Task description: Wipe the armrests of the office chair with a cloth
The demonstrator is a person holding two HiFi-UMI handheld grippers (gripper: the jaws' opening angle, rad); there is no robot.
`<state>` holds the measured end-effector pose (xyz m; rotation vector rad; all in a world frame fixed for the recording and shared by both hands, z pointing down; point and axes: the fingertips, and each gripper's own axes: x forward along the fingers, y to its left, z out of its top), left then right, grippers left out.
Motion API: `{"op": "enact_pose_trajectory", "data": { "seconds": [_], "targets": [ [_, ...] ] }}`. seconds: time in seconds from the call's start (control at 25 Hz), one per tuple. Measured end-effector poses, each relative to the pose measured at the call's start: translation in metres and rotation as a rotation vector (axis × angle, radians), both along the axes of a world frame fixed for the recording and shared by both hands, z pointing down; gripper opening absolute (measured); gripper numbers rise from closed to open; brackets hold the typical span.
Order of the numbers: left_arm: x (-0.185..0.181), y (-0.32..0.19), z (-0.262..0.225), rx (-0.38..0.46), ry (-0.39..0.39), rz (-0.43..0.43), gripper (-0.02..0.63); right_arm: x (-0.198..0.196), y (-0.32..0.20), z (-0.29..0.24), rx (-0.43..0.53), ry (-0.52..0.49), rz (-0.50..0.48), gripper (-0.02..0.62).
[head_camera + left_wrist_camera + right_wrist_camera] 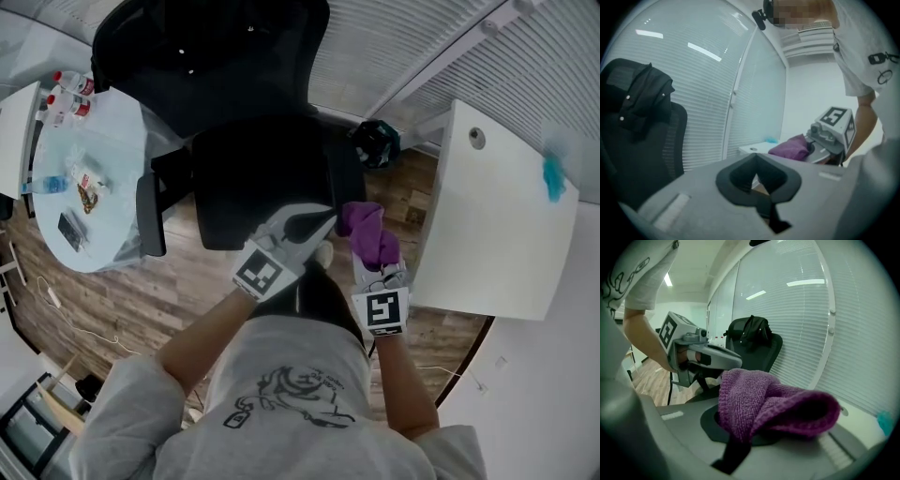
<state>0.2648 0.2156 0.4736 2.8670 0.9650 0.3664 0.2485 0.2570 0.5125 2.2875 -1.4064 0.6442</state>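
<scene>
Black mesh office chair: armrest far L, not yet touched. L gripper over seat, jaws together, empty. R gripper clamps bunched purple microfibre cloth. Risk: loose fold snags on armrest edge, cloth pulls out.

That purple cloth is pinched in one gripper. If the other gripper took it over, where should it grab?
Probably the loose folded bulge of the purple cloth that stands out beyond the jaws of the right gripper. Its other end is clamped there, so the left gripper would best come in from its own side, across the fold, jaws opened first.
</scene>
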Motion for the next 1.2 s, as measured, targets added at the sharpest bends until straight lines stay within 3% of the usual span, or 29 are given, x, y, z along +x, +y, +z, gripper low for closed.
{"op": "enact_pose_trajectory", "data": {
  "seconds": [0.56, 0.88, 1.2],
  "targets": [
    [-0.001, 0.004, 0.088, 0.035, -0.082, 0.034, 0.002, -0.012, 0.005, 0.133, -0.163, -0.200, -0.009, 0.034],
    [-0.003, -0.002, 0.102, 0.036, -0.104, 0.033, 0.002, -0.004, 0.001, 0.144, -0.132, -0.248, 0.024, 0.034],
    [0.001, -0.010, 0.101, 0.034, -0.102, 0.027, 0.002, 0.030, -0.022, 0.150, -0.130, -0.265, 0.038, 0.034]
  ]
}}
